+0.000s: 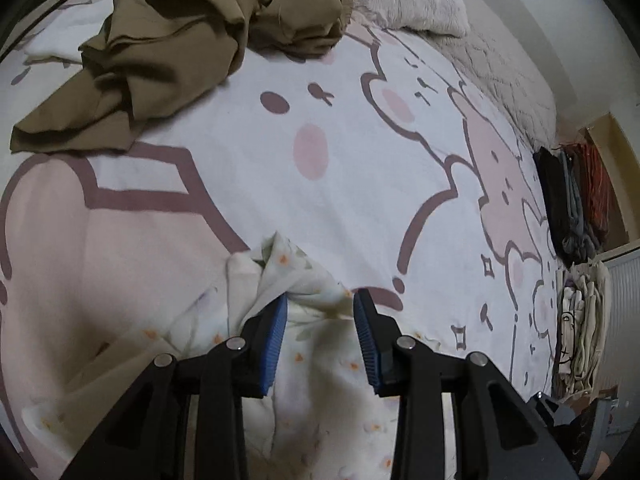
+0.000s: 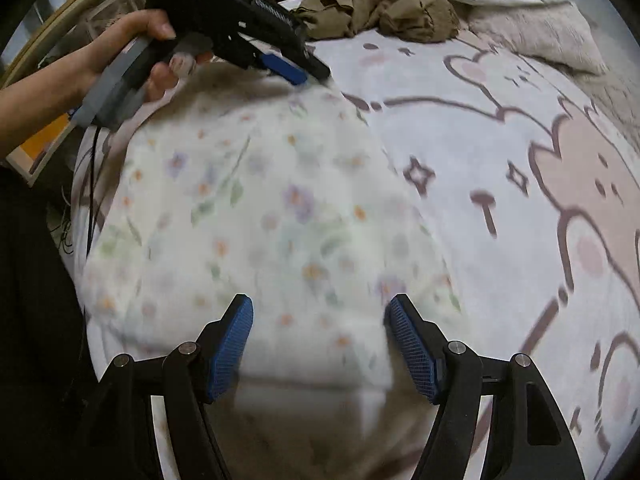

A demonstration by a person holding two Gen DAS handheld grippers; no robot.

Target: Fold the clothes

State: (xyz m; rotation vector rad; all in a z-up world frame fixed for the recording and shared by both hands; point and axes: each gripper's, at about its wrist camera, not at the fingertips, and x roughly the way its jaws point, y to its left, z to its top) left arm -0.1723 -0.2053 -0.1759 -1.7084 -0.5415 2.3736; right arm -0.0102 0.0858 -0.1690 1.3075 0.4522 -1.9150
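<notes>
left wrist: left tool (image 1: 320,300) w/ jaws apart over bunched edge of floral garment (image 1: 296,280) on bed (image 1: 360,160); brown clothes (image 1: 192,40) heaped further back
right wrist: right tool (image 2: 319,304) jaws apart above floral garment, not gripping; hand (image 2: 132,52) holds left tool at far edge

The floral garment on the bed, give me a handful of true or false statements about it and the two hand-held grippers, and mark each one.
1. The left hand-held gripper has its fingers spread, with a bunched fold of the floral garment between them. True.
2. The right hand-held gripper is clamped shut on the floral garment. False: its fingers stand wide apart over the cloth.
3. The olive-brown garment lies crumpled at the far side of the bed, apart from the floral one. True.
4. The floral garment lies on top of the olive-brown garment. False: it lies on the cartoon-print bedsheet.
5. Stacks of clothes sit beyond the bed's right edge in the left wrist view. True.
</notes>
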